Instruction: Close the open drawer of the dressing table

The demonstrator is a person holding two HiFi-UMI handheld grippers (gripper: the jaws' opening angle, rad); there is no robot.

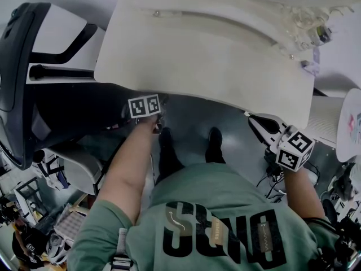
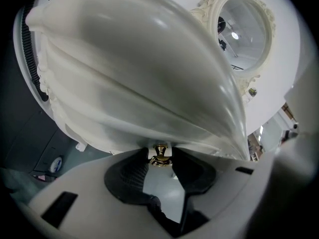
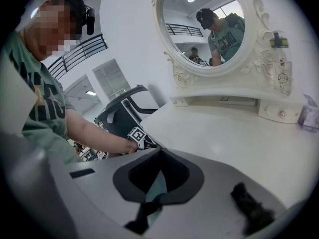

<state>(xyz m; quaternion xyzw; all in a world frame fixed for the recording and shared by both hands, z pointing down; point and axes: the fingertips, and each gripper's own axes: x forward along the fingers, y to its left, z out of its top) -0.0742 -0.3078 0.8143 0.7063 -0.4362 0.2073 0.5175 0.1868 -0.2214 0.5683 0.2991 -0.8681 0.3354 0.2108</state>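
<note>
The cream dressing table [image 1: 214, 66] fills the top of the head view. My left gripper [image 2: 160, 159] reaches under its front edge, where only its marker cube [image 1: 144, 106] shows from above. In the left gripper view a small brass drawer knob [image 2: 160, 153] sits between the black pad tips, which close on both its sides. The cream drawer front [image 2: 139, 93] curves just above it. My right gripper [image 1: 258, 123] hangs off the table's right front edge, shut with nothing in it, its tips meeting at a point [image 3: 159, 152]. How far the drawer stands out is hidden.
An oval mirror [image 3: 207, 24] and a small bottle [image 3: 280, 59] stand at the back of the tabletop. A large black machine [image 1: 22, 78] stands left of the table. A white ribbed cylinder [image 1: 327, 117] is at the right. The person's feet [image 1: 214, 143] are on the grey floor.
</note>
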